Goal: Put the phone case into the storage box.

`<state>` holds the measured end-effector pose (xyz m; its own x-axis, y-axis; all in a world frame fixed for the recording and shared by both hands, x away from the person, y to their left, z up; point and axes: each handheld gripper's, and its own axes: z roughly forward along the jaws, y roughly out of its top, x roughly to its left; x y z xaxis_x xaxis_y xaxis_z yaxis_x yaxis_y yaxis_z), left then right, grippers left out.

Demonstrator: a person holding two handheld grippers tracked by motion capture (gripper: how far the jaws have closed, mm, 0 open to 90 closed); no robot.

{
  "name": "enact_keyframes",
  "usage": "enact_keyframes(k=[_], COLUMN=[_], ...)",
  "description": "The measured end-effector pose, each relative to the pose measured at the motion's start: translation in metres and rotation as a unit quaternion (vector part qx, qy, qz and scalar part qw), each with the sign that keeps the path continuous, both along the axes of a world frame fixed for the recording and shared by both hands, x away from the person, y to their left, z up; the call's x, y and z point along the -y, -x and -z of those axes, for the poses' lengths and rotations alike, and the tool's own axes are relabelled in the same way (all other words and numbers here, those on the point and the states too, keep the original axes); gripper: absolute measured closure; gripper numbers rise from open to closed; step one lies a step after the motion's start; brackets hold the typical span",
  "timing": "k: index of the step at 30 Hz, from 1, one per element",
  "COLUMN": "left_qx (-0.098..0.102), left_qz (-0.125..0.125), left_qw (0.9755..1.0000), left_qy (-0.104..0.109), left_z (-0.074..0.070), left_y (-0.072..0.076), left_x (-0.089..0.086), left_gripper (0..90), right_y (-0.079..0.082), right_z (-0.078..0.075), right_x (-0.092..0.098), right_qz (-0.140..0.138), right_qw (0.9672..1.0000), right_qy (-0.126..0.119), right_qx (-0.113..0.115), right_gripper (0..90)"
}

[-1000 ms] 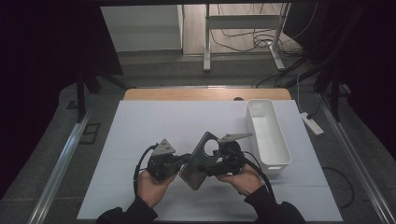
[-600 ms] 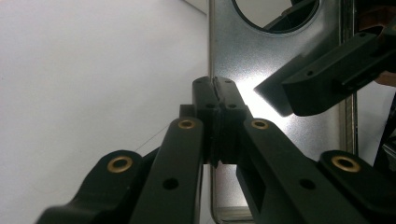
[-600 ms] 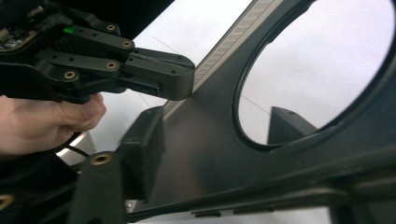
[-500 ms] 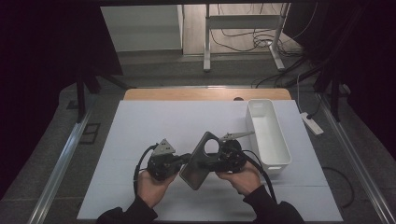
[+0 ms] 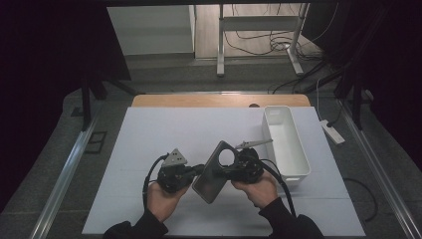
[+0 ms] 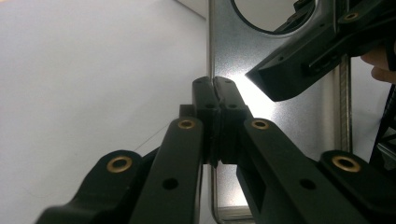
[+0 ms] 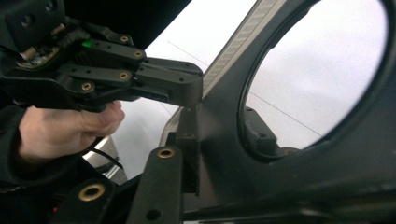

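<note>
L gripper (image 5: 196,171) clamped tight on the edge of the metal plate (image 5: 215,173), low center of high view. R gripper (image 5: 231,163) jaws have just been closing, pads now pinching plate by its round hole. White bin (image 5: 286,142) to the right, on the table (image 5: 149,134).

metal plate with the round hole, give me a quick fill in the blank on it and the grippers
1. The left gripper is clamped on the ____ of the metal plate.
2. The hole in the plate has a ____ shape.
3. The right gripper, whose jaws have just been closing, has the plate ____ its jaws.
4. The white bin lies on the person's ____ side of the table.

Missing words: edge; round; between; right
</note>
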<state>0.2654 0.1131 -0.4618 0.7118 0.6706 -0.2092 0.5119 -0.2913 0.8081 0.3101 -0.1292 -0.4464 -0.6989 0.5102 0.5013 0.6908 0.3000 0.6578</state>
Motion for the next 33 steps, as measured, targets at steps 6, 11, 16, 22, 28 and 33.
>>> enact_keyframes(k=[6, 11, 16, 22, 28, 33], left_qx=[-0.002, -0.011, -0.006, -0.006, -0.005, -0.008], left_qz=[0.010, 0.014, 0.013, 0.007, 0.019, 0.039], left_qw=[0.9999, 0.9998, 0.9997, 0.9995, 0.9993, 0.9984], left_qy=[-0.002, 0.007, 0.019, 0.032, 0.033, 0.040], left_z=[0.001, 0.002, -0.001, -0.003, -0.003, -0.001], left_y=[0.000, -0.002, -0.003, -0.006, -0.008, -0.009], left_x=[0.002, 0.001, -0.004, -0.015, -0.021, -0.024], left_gripper=[87.3, 85.7, 76.6, 58.8, 39.3, 28.1], right_y=[-0.003, -0.001, -0.001, 0.001, 0.002, 0.002], right_z=[0.000, 0.000, -0.001, -0.003, -0.005, -0.007], right_x=[0.004, 0.004, 0.005, 0.006, 0.008, 0.011], right_qz=[0.015, 0.016, 0.015, 0.011, 0.004, 0.002], right_qw=[0.9997, 0.9998, 0.9999, 0.9998, 0.9996, 0.9993], right_qy=[-0.012, -0.007, 0.003, 0.009, 0.013, 0.016], right_qx=[-0.014, -0.012, 0.000, 0.011, 0.024, 0.033], right_gripper=[85.7, 86.3, 86.3, 86.3, 86.2, 86.2])
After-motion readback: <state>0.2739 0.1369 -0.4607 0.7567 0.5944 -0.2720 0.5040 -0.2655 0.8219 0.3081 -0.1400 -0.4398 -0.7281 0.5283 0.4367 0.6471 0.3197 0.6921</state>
